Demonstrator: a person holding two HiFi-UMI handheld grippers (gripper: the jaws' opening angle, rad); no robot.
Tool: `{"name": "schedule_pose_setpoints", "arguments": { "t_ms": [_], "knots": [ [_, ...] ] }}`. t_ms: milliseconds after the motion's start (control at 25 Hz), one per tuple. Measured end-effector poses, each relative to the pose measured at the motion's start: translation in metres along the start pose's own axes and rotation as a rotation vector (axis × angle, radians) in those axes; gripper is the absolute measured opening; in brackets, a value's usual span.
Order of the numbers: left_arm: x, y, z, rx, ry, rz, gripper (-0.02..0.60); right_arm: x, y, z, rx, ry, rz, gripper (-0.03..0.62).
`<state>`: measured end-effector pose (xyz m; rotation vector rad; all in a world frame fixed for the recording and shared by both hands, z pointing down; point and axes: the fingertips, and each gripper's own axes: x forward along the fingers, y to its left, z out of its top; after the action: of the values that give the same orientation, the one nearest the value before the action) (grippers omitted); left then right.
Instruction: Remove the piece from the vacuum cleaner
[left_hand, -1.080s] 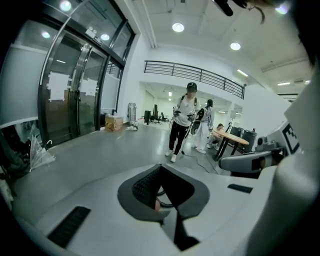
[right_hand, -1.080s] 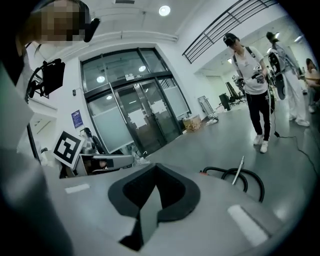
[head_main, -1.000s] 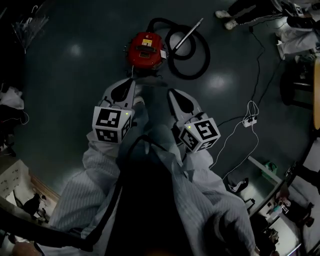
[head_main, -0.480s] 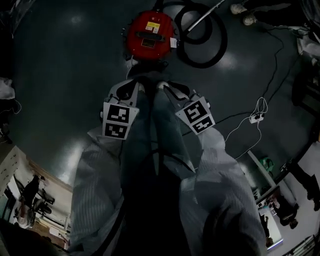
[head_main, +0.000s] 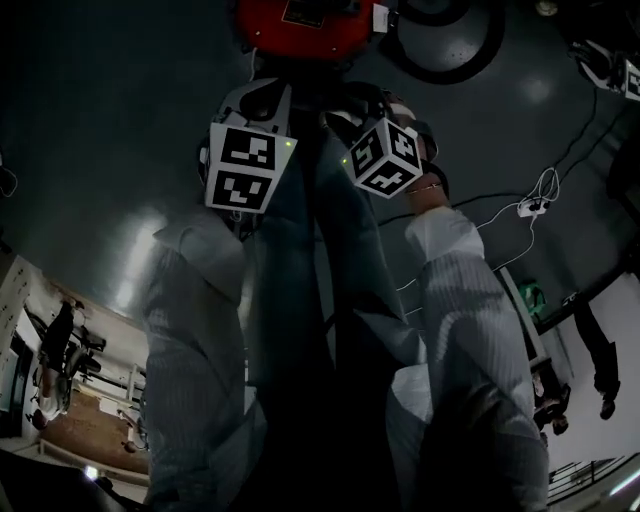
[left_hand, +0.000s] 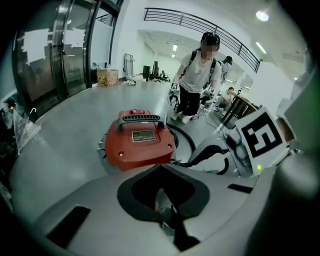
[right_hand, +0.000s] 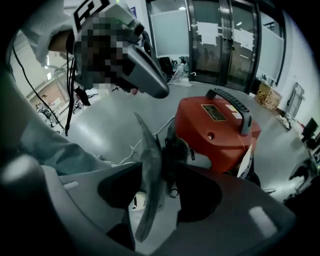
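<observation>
The left arm, in a pale striped sleeve (head_main: 190, 300), reaches steeply down toward the floor (head_main: 120, 120). The left gripper (head_main: 262, 92) has its jaws together with nothing between them. Just ahead of both tools, at the head view's top edge, the red vacuum cleaner (head_main: 300, 25) sits on the floor with its handle up. The right gripper (head_main: 362, 100) also points down close beside the left one, its marker cube tilted. Its jaws have just been opening and stand apart, gripping nothing. A black hose (left_hand: 191, 140) curls at the vacuum's right.
</observation>
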<state>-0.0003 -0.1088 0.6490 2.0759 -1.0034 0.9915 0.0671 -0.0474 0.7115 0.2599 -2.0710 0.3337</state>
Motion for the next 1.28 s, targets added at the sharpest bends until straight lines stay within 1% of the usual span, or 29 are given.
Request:
{"name": "schedule_pose_setpoints", "arguments": {
  "t_ms": [80, 160, 240, 320, 400, 440, 480, 520, 600, 720, 760, 880, 1040, 1160, 1280],
  "knots": [
    [0.019, 0.009, 0.004, -0.009, -0.003, 0.018, 0.005, 0.015, 0.002, -0.009, -0.053, 0.04, 0.026, 0.18],
    [0.032, 0.02, 0.013, 0.002, -0.012, 0.054, 0.005, 0.026, 0.005, -0.014, -0.132, 0.087, 0.039, 0.179],
    [0.037, 0.029, 0.024, 0.029, -0.028, 0.101, 0.005, 0.03, 0.003, -0.015, -0.198, 0.13, 0.016, 0.178],
    [0.041, 0.034, 0.03, 0.037, -0.037, 0.134, 0.005, 0.03, -0.002, -0.015, -0.234, 0.163, 0.0, 0.169],
    [0.044, 0.036, 0.03, 0.028, -0.032, 0.139, 0.005, 0.028, 0.0, -0.016, -0.263, 0.19, 0.031, 0.133],
    [0.045, 0.036, 0.03, 0.024, -0.03, 0.135, 0.005, 0.028, 0.003, -0.017, -0.283, 0.201, 0.052, 0.081],
    [0.045, 0.036, 0.03, 0.024, -0.031, 0.133, 0.005, 0.027, 0.006, -0.018, -0.305, 0.209, 0.066, 0.05],
    [0.046, 0.036, 0.03, 0.03, -0.036, 0.133, 0.005, 0.027, 0.007, -0.019, -0.32, 0.212, 0.072, 0.037],
    [0.047, 0.035, 0.03, 0.068, -0.054, 0.15, 0.005, 0.027, 0.009, -0.02, -0.319, 0.21, 0.078, 0.031],
    [0.046, 0.033, 0.03, 0.152, -0.101, 0.216, 0.005, 0.025, 0.015, -0.02, -0.328, 0.201, 0.087, 0.032],
    [0.046, 0.032, 0.03, 0.162, -0.113, 0.231, 0.005, 0.024, 0.018, -0.02, -0.337, 0.2, 0.09, 0.032],
    [0.045, 0.033, 0.029, 0.12, -0.115, 0.218, 0.003, 0.022, 0.025, -0.021, -0.38, 0.195, 0.11, 0.038],
    [0.045, 0.033, 0.03, 0.121, -0.112, 0.202, 0.003, 0.021, 0.032, -0.024, -0.42, 0.195, 0.131, 0.044],
    [0.044, 0.032, 0.028, 0.091, -0.113, 0.2, 0.005, 0.021, 0.039, -0.025, -0.429, 0.193, 0.15, 0.049],
    [0.043, 0.031, 0.026, 0.087, -0.11, 0.203, 0.005, 0.021, 0.041, -0.026, -0.435, 0.192, 0.172, 0.048]
  ]
}}
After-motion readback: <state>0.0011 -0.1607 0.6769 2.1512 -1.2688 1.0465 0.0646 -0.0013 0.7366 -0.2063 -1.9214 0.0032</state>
